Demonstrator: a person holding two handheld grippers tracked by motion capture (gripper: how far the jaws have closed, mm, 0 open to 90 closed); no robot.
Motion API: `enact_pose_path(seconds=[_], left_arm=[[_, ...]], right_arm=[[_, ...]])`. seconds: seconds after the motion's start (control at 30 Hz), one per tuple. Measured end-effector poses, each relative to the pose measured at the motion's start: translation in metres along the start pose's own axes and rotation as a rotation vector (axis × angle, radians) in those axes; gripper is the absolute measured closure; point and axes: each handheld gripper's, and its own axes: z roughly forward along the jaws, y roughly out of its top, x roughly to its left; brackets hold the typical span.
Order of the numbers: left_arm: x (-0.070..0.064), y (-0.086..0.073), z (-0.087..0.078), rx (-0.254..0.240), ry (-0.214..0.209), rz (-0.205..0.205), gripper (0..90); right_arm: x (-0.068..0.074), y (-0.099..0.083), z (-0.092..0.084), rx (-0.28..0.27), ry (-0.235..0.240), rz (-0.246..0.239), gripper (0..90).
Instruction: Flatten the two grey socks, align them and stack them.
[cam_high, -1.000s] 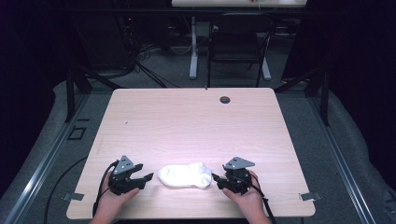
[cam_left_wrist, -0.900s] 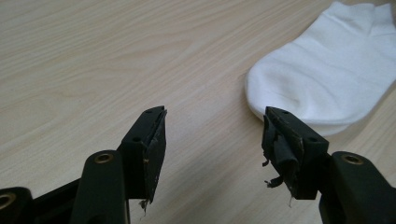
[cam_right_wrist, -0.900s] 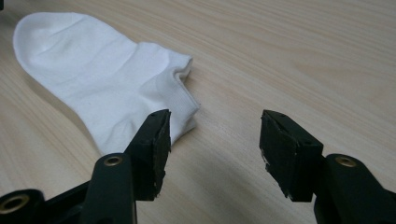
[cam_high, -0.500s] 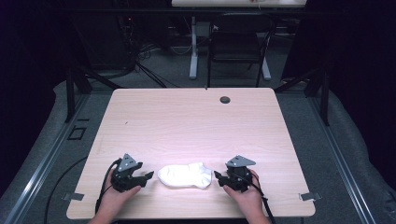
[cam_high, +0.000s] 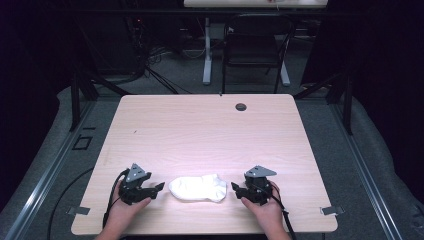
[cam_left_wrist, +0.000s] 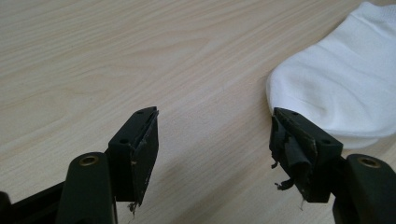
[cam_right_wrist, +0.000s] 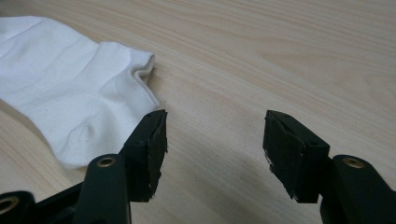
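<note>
- Sock (cam_high: 198, 188), white and folded or bunched into a short bundle, lies flat on the counter (cam_high: 210, 135) between our two hand-held grippers, near the counter's front edge.
- Our left hand-held gripper (cam_high: 156, 188) sits just beside the sock's rounded end; its jaws have just been opening and now stand wide apart, with nothing between them but bare wood.
- In the left gripper view the sock (cam_left_wrist: 341, 88) lies just off the outer side of one jaw; we cannot tell whether that jaw touches it.
- Our right hand-held gripper (cam_high: 235, 188) sits just beside the sock's other end, its jaws also apart and empty.
- In the right gripper view the ribbed cuff (cam_right_wrist: 140, 79) lies just ahead of one jaw, apart from it, with the opening facing the gap.
- We judge the handling of the sock to be finished or nearly so: it rests by itself, held by neither side, in a neat compact shape.
- What may be left, as far as we can judge, is only to draw both hands clear, or to take the sock up again if it must go elsewhere.
- A small dark grommet (cam_high: 241, 106) sits far ahead of both grippers.
</note>
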Motion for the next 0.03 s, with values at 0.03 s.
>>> enact_pose_path(seconds=[0.03], left_arm=[[0.0000,0.0000,0.0000,0.000,0.000,0.000,33.1]], right_arm=[[0.0000,0.0000,0.0001,-0.001,0.000,0.002,39.7]])
